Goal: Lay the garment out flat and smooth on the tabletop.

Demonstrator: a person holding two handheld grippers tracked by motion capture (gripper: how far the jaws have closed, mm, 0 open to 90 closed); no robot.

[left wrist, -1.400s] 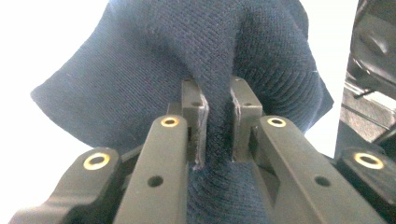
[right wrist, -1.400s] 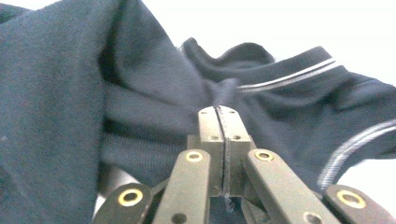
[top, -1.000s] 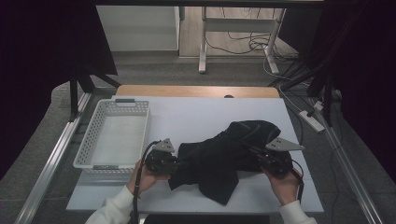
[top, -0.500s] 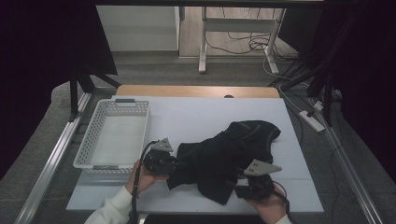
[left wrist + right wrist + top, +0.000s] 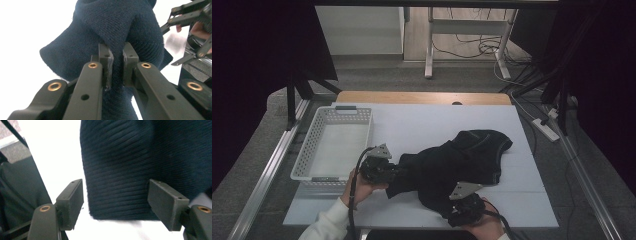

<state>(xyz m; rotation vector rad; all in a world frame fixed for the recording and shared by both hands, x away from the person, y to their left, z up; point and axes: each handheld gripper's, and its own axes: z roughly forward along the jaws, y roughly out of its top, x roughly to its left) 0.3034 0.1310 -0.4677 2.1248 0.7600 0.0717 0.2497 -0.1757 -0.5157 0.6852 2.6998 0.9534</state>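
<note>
1. One dark knitted sweater (image 5: 452, 167) lies crumpled on the white table (image 5: 422, 125), to the right of the white basket (image 5: 334, 147) and apart from it.
2. At the sweater's left edge, nearest the basket, I have the left gripper (image 5: 116, 66) clamped on a fold of the knit: its two pads stand almost together with the cloth pinched between them.
3. From that pinch the fabric rises and spreads away past the left gripper's fingertips (image 5: 105, 53).
4. At the sweater's near edge, on the side away from the basket, I hold the right gripper (image 5: 120, 200) with its jaws wide apart; they have just been opening.
5. The sweater's ribbed hem lies between those pads, with its corner close to the left one (image 5: 71, 200). I cannot tell whether the right pad touches the knit, but neither presses on it.
6. In the high view the right gripper (image 5: 464, 207) sits at the sweater's lowest lobe, close to the table's near edge.
</note>
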